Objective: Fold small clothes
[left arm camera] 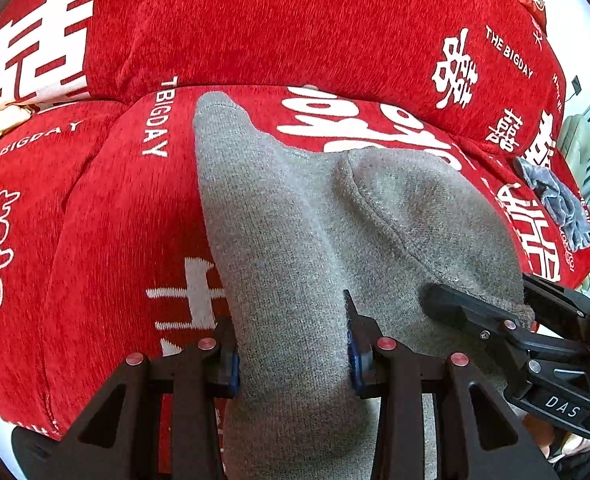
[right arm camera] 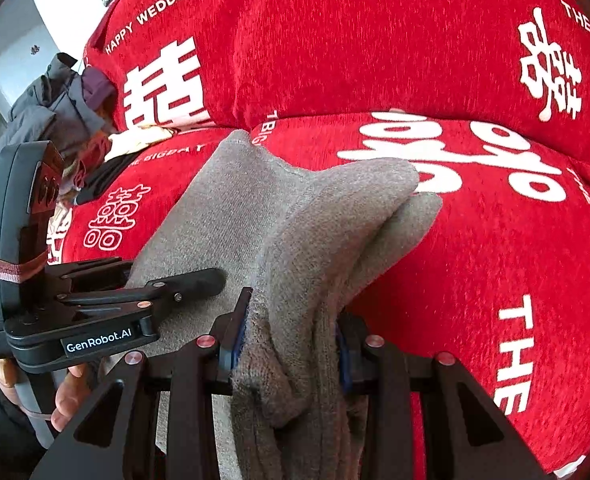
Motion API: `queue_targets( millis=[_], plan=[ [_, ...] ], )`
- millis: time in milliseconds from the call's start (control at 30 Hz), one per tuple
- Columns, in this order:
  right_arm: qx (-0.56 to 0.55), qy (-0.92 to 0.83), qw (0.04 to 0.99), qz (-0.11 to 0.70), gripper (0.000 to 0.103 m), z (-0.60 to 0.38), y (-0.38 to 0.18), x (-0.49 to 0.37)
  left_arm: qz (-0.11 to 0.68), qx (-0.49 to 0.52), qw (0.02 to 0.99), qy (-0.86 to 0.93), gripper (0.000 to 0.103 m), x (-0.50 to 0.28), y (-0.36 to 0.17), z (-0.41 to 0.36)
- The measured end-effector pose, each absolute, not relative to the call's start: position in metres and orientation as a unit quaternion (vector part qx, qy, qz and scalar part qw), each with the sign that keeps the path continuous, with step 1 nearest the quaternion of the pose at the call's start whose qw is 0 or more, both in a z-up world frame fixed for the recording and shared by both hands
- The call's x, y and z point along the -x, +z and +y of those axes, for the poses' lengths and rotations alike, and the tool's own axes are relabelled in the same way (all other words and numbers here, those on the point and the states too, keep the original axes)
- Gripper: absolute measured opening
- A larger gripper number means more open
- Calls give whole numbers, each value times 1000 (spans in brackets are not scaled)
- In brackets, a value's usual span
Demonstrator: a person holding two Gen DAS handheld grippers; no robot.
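**Grey knit held at two points, fold at risk of skewing**

Over the red sofa cover [left arm camera: 135, 208], two hand-held grippers gripped one grey knit garment [left arm camera: 295, 220] side by side, its free end draped away from them toward the sofa's backrest. The left gripper [left arm camera: 293, 354] was clamped on a thick band of the grey knit, blue pads pressed into the fabric on both sides. The right gripper [right arm camera: 291, 354] was likewise clenched on a bunched, doubled-over part of the same piece; in the left view it [left arm camera: 483, 312] sat just beside the left one, at the garment's near right edge. A person's hand [right arm camera: 69, 396] showed at the left gripper's handle.

What could go wrong, judged from this moment alone: the right side carried several layers gathered together, w/ two lobes [right arm camera: 399, 200] hanging past the jaws, so one layer could slip free & leave the fold lopsided. The far tip [left arm camera: 215, 108] lay on the sofa cover; the ribbed chenille looked grabby, so dragging the knit across it could stretch or twist the piece rather than slide it. Both grips sat near each other, giving little control over the far corners, which might land uneven. A blue-grey rag [left arm camera: 555, 204] lay well apart from the garment, toward the sofa's right end, and looked unlikely to interfere. Whether this was one item or a pair couldn't be told.
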State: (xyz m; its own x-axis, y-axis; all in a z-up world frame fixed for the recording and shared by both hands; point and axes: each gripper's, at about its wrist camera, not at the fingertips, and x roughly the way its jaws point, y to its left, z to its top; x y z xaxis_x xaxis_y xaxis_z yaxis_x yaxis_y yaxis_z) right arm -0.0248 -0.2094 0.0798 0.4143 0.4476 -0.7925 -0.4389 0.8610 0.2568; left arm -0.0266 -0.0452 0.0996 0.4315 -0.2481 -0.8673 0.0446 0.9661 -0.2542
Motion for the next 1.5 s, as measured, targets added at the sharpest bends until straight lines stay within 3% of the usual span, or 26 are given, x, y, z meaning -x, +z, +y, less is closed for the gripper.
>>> queue_targets(
  millis=[200,300,367,400,433,500,833,1000,1067,1167,1233,1400,1500],
  plan=[
    [-6,259,836,484,38,-210,63,22,530,111,836,-88,40,29,82,-36],
    [-11,256,830,496,38,-215,51,20,533,130,831,-92,45,32,71,-26],
    [-16,254,824,506,41,-220,42,19,534,145,828,-93,54,35,64,-19],
    [-19,253,821,511,43,-223,37,19,533,149,828,-91,65,37,61,-16],
    [-24,250,818,518,50,-227,32,18,533,148,829,-82,77,38,59,-13],
    [-39,238,813,530,64,-236,23,16,533,154,829,-69,85,42,55,-6],
    [-81,231,833,496,74,-258,60,-6,499,174,848,-37,85,33,96,23],
    [-89,207,825,518,73,-245,39,-51,532,125,837,33,85,-15,74,24],
    [-95,220,807,539,46,-240,24,-64,547,132,826,41,85,-26,60,28],
    [-91,222,807,540,41,-238,17,-71,560,125,818,42,87,-30,42,31],
    [-80,220,812,534,39,-235,18,-73,555,119,822,50,97,-31,39,32],
    [-89,239,811,527,40,-244,12,-82,550,110,826,54,103,-36,32,32],
    [-104,242,795,547,50,-252,20,-83,554,109,824,49,103,-36,43,35]
  ],
)
